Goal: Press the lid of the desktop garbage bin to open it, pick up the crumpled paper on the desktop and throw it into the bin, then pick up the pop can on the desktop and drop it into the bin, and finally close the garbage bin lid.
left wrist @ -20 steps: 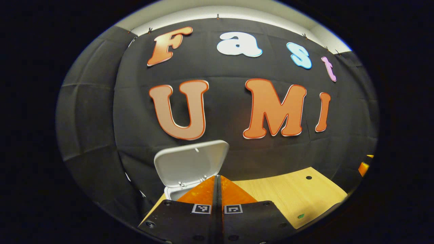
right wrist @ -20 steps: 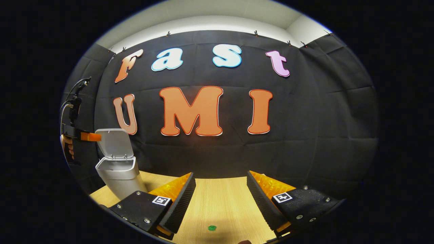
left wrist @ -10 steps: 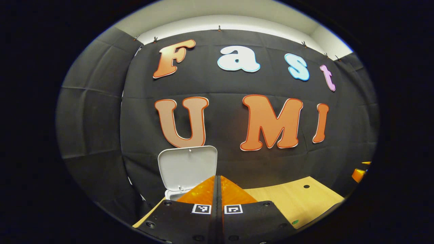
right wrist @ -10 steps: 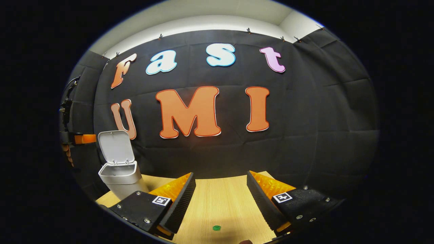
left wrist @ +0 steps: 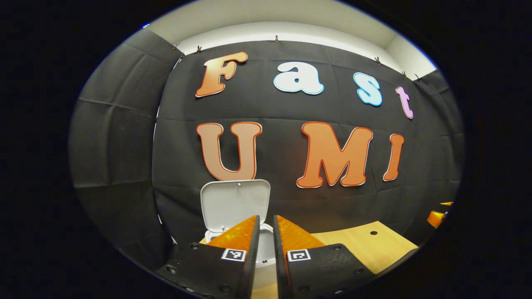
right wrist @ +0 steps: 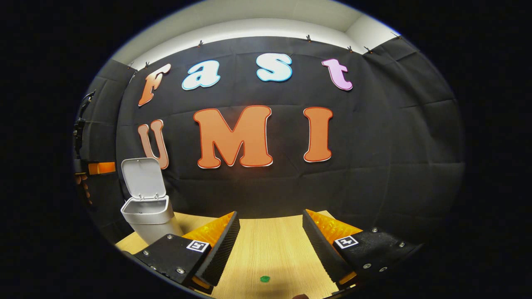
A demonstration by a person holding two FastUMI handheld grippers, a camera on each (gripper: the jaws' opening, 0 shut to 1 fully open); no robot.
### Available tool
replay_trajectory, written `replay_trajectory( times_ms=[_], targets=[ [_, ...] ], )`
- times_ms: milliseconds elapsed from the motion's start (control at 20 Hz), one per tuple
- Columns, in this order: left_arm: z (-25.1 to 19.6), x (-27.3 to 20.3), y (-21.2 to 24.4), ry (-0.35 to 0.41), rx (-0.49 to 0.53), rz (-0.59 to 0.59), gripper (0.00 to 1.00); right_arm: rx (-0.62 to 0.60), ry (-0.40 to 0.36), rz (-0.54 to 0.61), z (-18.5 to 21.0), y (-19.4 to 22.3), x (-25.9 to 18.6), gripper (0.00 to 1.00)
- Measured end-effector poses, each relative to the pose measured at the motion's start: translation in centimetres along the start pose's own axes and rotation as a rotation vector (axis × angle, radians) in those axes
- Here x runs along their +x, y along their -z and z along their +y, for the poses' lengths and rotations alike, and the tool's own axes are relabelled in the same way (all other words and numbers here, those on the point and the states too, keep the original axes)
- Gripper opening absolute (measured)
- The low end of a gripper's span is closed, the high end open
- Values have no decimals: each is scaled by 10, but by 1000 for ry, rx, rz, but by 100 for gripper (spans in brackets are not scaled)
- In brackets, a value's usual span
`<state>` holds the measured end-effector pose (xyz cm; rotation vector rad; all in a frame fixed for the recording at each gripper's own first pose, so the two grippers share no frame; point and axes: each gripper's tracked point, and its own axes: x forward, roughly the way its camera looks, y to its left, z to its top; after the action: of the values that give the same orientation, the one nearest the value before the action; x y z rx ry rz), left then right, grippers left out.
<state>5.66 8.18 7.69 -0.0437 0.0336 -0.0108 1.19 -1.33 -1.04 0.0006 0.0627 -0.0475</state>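
Bin (right wrist: 147,216) w/ lid (right wrist: 141,176) up, far left on table (right wrist: 270,245). Left hand-held gripper (left wrist: 266,222) narrowly parted, empty; right hand-held gripper (right wrist: 270,220) wide, empty.

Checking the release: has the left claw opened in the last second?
Yes. The left claw has parted; the bin now shows between its fingers.

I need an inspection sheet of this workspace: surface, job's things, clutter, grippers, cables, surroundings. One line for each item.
Surface: light wooden desktop, with a dark round hole near its far edge.
Job's things: white garbage bin upright on the desktop's left end, lid raised; crumpled paper and pop can: nothing seen.
Clutter: small green bit on the wood.
Grippers: left gripper slightly open, empty, pointing at the bin; right gripper wide open, empty, over the desktop.
Cables: dark cable at far left.
Surroundings: black cloth wall.
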Motion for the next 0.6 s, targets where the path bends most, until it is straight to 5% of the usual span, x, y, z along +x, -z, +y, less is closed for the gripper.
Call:
replay_trajectory(
  times_ms=[300,600],
  targets=[
    [-6,-5,16,19,2,16,86,-79,-3,28,2,9,0,93],
    [-9,-9,31,27,-1,16,94,-72,8,142,-9,55,17,94]
  ],
)
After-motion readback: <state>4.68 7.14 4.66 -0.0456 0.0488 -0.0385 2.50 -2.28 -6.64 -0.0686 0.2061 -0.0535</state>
